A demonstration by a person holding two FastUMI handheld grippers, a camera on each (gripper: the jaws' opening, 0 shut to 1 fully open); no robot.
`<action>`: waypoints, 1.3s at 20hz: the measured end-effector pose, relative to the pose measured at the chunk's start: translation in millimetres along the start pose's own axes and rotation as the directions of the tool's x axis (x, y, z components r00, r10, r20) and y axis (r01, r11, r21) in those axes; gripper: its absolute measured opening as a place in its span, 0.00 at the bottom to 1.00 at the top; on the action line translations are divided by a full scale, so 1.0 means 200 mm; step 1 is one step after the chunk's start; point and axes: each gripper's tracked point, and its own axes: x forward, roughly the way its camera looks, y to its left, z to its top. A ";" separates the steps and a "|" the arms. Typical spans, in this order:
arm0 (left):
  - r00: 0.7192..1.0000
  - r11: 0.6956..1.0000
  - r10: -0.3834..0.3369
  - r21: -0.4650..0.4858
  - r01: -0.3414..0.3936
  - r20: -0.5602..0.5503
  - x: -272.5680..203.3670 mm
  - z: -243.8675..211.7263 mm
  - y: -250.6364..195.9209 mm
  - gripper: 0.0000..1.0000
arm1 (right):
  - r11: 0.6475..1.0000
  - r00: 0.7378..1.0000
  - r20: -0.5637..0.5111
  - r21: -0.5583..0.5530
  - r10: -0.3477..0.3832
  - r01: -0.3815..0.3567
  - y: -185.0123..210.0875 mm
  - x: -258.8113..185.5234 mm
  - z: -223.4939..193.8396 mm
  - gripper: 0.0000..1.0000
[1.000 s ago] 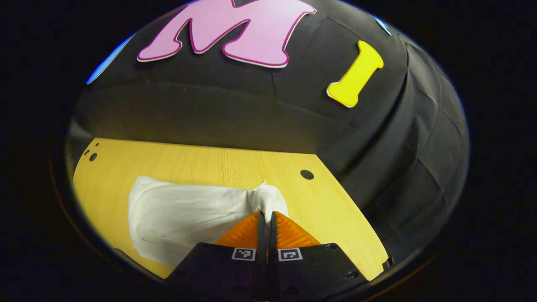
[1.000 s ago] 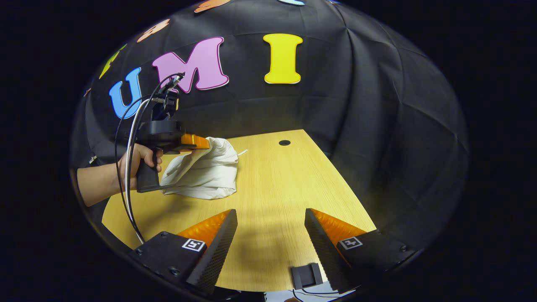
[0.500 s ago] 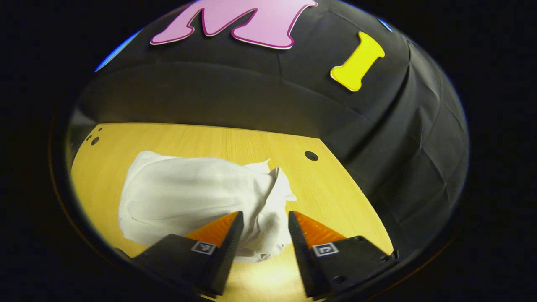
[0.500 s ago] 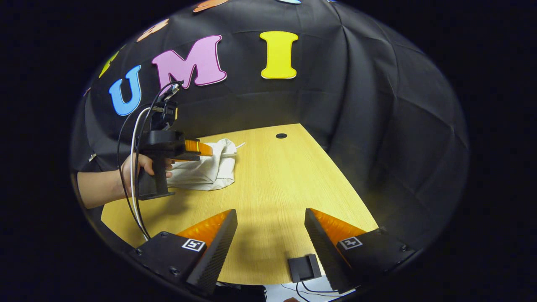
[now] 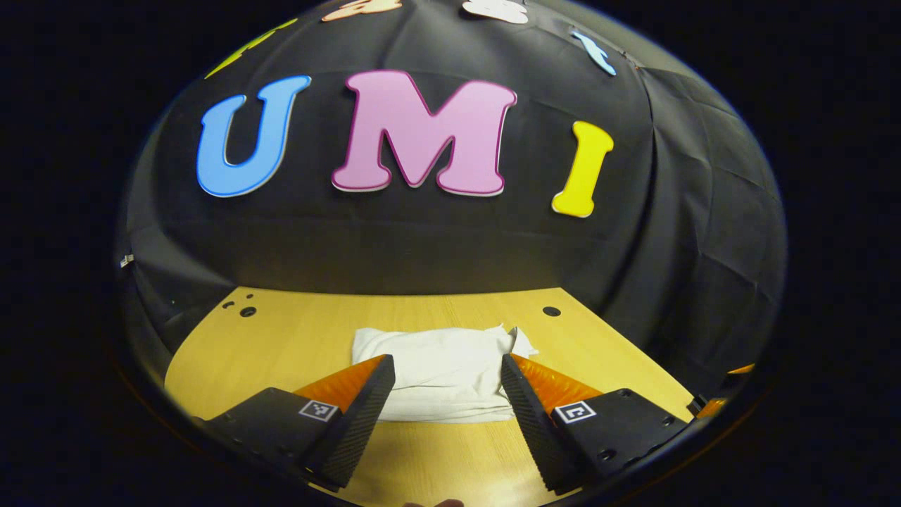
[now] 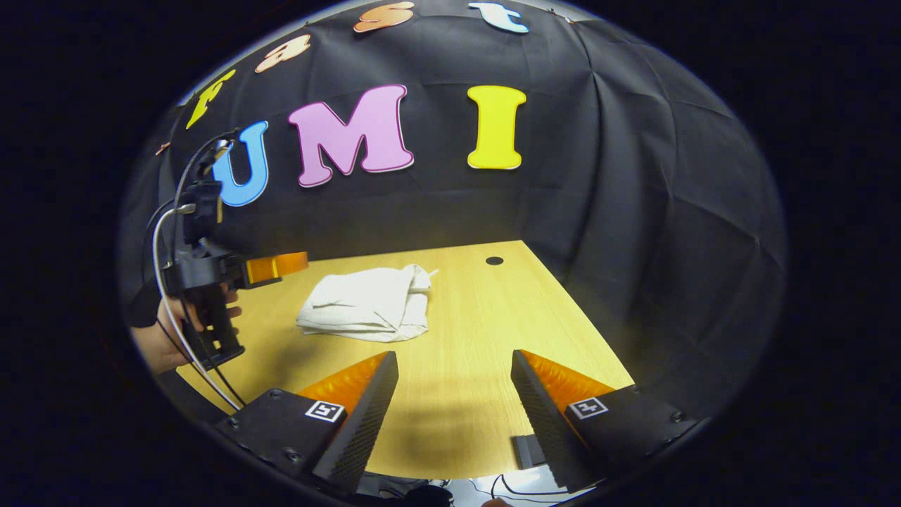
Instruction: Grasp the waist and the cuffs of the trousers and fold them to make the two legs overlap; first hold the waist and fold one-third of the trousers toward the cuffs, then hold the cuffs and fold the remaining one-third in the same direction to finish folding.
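I count one pair of trousers (image 6: 366, 306), folded, on one surface (image 6: 479, 331). I have two tools: left tool (image 5: 445, 391) and right tool (image 6: 454, 394).

This is a recording booth of a lab kind, not a home. Black cloth (image 6: 633, 211) hangs creased as the wall at 12 and 3 o'clock, closing round a pale wood-grain desk (image 6: 479, 317) that has round cable holes (image 6: 494, 260). At 9 o'clock a hand (image 6: 165, 338) holds a camera-fitted handheld device (image 6: 204, 282) trailing looped cables (image 6: 158, 232).
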 end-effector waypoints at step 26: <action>0.987 0.986 0.161 -0.050 -0.160 0.017 -1.24 -0.34 0.23 0.96 | 0.982 0.982 0.009 -0.009 0.187 -0.187 0.55 -0.44 -0.24 0.99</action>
